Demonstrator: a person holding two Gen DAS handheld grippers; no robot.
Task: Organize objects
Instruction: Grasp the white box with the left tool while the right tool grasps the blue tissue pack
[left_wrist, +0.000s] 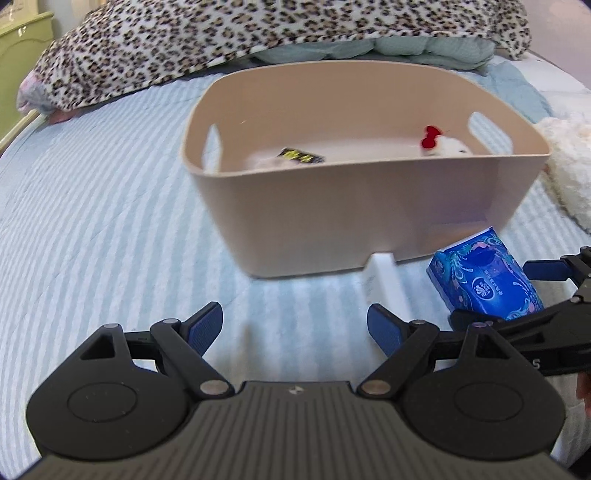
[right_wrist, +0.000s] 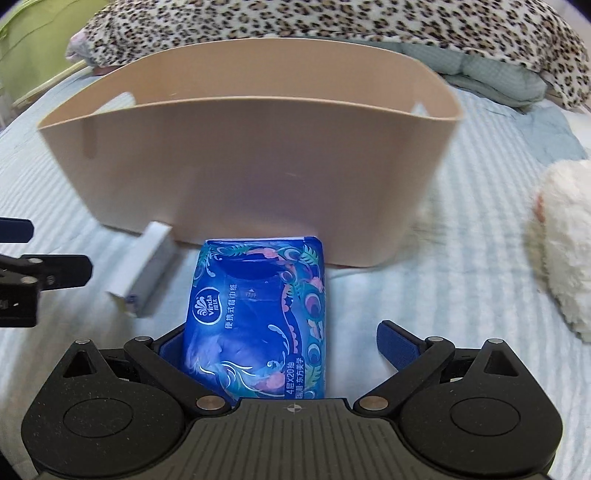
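I'm straddling the tissue pack (right_wrist: 258, 314) with my right gripper (right_wrist: 280, 345), fingers apart, unclamped — lining up a lift into the bin (right_wrist: 251, 155); left gripper (left_wrist: 295, 328) is hanging spread and empty.

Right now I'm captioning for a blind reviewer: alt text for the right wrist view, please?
A blue tissue pack lies between the open right tongs, not yet gripped, in front of a beige bin on a striped bedspread. A small white box lies to its left, and the left tongs show at the left edge.
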